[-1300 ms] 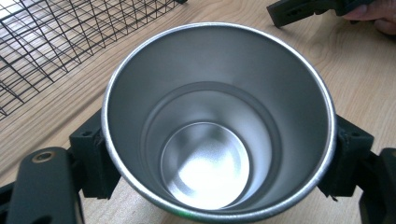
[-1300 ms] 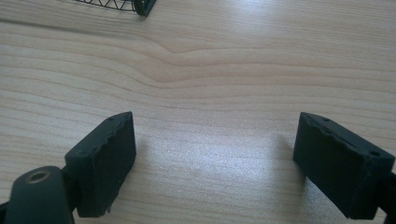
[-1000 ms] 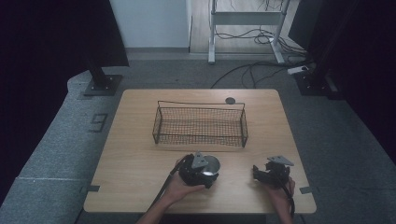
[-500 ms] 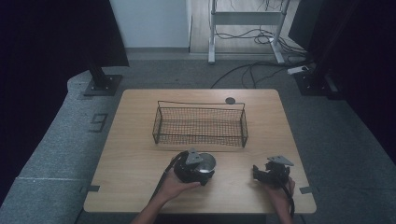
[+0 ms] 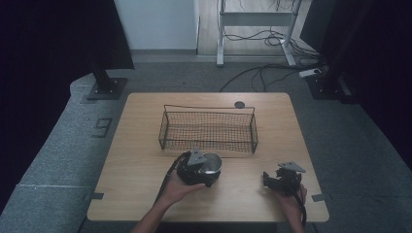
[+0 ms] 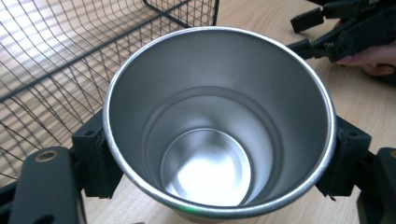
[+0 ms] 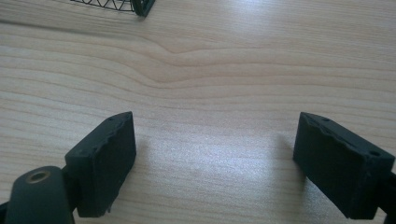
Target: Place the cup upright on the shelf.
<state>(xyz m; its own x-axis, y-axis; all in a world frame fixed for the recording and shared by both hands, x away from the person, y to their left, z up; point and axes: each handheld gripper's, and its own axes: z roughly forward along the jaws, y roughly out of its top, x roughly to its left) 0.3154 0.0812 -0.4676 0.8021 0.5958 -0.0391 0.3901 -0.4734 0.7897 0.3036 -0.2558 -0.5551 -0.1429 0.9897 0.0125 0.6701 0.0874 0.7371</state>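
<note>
A light wooden tabletop [image 5: 141,160] stands on grey carpeted floor [image 5: 53,160]. A small dark round disc [image 5: 239,104] lies near its far edge. Beyond it, black cables [image 5: 262,73] trail across the floor beneath a white metal frame [image 5: 257,19], and a black stand base [image 5: 106,87] sits at far left.

Light wooden table [image 5: 145,145], black wire basket [image 5: 208,129] at its middle, small dark disc [image 5: 239,104] near far edge

From above, my left tool [image 5: 197,167] covered most of the steel cup [image 5: 210,164]. In the left gripper view the cup's foot ran off the bottom edge, and I couldn't tell whether it touched the bench [image 5: 145,160].
</note>
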